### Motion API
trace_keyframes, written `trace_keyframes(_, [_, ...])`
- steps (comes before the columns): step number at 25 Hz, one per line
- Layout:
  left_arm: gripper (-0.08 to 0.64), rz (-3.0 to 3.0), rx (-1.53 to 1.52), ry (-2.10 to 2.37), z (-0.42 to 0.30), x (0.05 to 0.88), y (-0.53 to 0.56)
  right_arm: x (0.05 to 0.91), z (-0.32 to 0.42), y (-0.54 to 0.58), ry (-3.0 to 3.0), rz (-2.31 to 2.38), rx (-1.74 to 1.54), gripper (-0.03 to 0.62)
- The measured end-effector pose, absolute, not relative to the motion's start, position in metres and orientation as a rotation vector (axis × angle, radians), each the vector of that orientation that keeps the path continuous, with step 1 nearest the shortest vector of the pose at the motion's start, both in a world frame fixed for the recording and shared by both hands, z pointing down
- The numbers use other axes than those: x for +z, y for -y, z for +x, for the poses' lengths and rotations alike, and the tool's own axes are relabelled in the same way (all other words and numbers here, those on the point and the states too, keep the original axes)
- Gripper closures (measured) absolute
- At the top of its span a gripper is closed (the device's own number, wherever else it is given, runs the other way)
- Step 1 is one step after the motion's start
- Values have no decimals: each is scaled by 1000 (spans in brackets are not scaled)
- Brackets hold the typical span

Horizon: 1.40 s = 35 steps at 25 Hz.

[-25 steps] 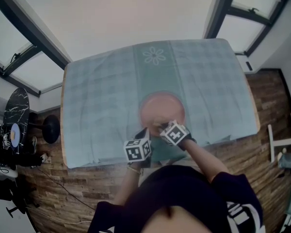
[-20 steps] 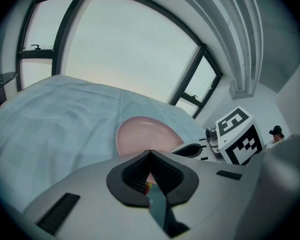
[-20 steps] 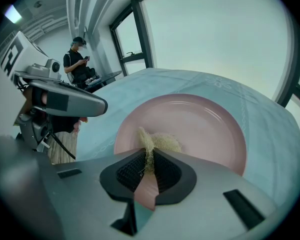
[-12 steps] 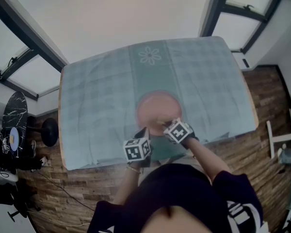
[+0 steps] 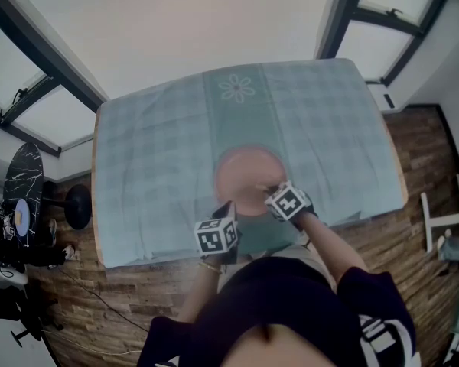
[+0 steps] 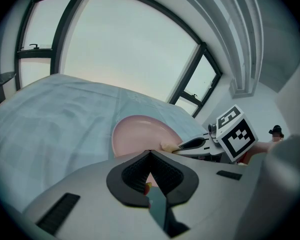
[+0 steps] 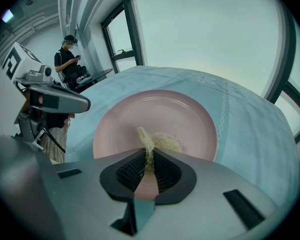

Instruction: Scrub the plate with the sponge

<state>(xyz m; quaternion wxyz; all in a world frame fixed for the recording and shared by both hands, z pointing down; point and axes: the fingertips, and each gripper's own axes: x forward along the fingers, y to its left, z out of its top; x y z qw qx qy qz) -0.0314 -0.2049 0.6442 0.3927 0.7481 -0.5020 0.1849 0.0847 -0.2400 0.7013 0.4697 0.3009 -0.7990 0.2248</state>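
Over the plate (image 7: 190, 115), right claw (image 7: 149, 158) half-hides its sponge (image 7: 166, 142).

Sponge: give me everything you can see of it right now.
The sponge is a small, pale straw-coloured wad that looks fibrous and stringy, more like loofah than foam. The right gripper is shut on its near end, with a thin tuft running back between the jaws. The bulk bunches just ahead of them and rests on the near inner part of the pink plate. Nothing else touches it, and no suds show on it.
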Motion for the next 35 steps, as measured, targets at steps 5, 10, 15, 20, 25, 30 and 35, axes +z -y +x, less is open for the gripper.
trace_keyframes(5, [551,1894,466,1281,-32,644,209,700,92,260,1945,770,515,552])
trace_keyframes(10, [551,1877,463,1294,-35,647,212,702,91,272,1942,760,497,552])
trace_keyframes(15, [551,1858,460,1308,-37,648,216,701,89,288,1935,758,465,554])
trace_keyframes(20, [551,1841,456,1319,-39,651,218,705,83,300,1935,751,460,554])
trace_keyframes(25, [552,1828,454,1327,-39,653,219,710,74,307,1937,742,457,552])
trace_keyframes(30, [551,1813,450,1336,-41,657,220,713,59,306,1966,706,476,554])
trace_keyframes(35, [551,1804,448,1344,-40,656,222,714,50,302,1972,665,484,552])
